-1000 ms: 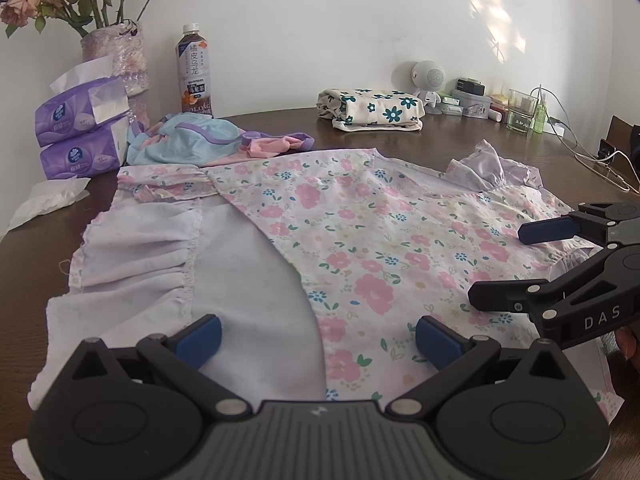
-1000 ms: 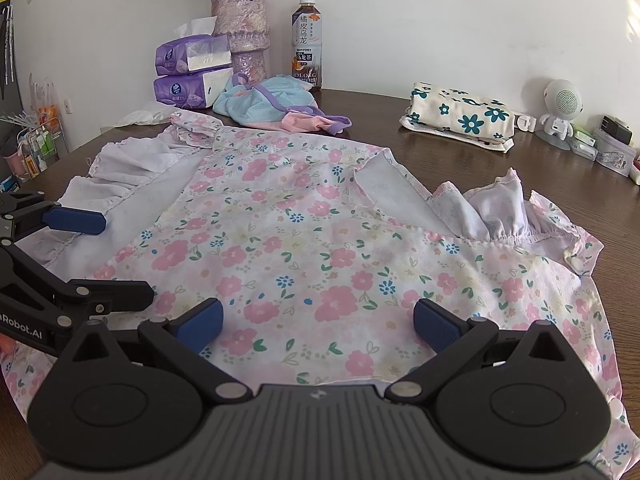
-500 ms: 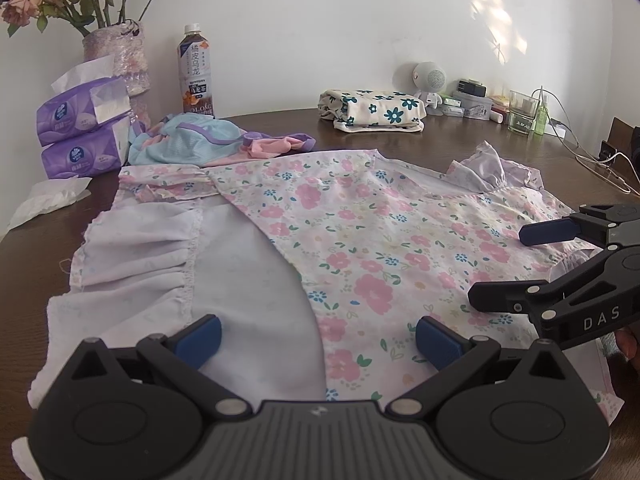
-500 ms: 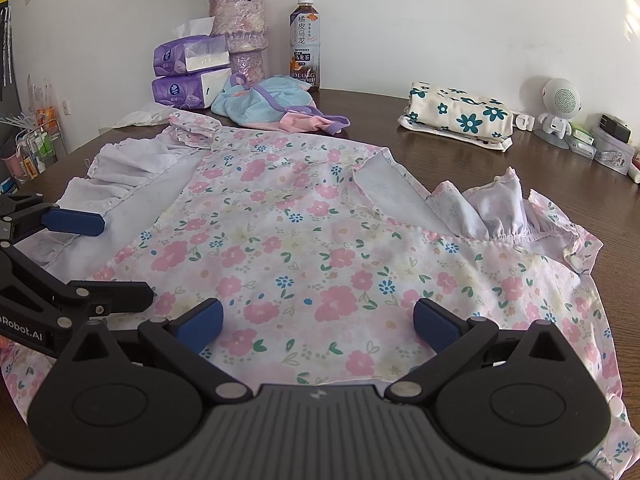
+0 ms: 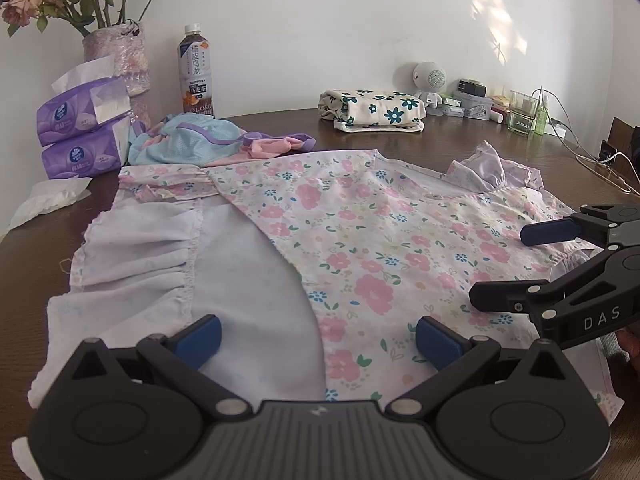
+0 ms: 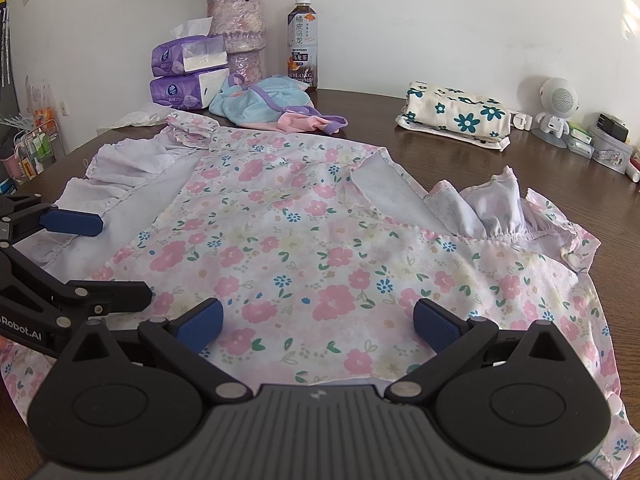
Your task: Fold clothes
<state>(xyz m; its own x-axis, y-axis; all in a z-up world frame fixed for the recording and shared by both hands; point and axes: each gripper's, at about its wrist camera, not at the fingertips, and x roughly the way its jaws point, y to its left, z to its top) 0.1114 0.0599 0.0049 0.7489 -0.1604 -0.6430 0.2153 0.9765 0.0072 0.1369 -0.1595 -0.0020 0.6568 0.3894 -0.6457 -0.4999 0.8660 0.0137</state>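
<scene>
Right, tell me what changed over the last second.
Nothing visibly changed. The left gripper and right gripper stay open and empty over the floral dress, which lies spread just as before.

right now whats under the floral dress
The floral dress lies spread on the brown table, whose wood shows around its edges. Both open grippers hover above it. Anything between cloth and tabletop is covered and can't be seen.

Floral dress [image 5: 360,248], spread flat, hem folded
</scene>
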